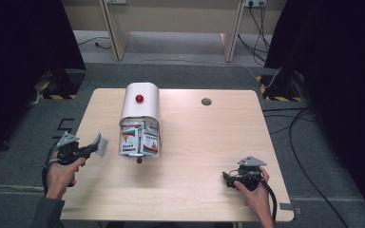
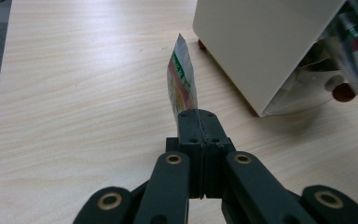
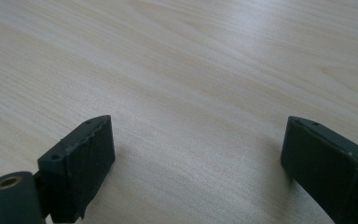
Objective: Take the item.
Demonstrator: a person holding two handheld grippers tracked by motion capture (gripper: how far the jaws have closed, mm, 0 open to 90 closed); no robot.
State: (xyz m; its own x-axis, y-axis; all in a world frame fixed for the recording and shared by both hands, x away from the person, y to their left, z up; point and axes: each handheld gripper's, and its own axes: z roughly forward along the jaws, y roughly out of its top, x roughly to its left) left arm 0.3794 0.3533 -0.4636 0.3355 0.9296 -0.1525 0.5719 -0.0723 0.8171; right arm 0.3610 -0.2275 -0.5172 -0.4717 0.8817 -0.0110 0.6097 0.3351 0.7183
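Note:
A white dispenser box with a rounded top and a red knob lies on the wooden table, its clear front showing several printed packets. My left gripper is shut on one such packet, a thin silvery sachet with green and red print, held on edge just left of the box. My right gripper rests low over the table near the front right, jaws wide apart with bare wood between them.
A dark round hole marks the table's far right. A small red foot sits at the box's front. Cables trail on the floor to the right. Black curtains flank both sides.

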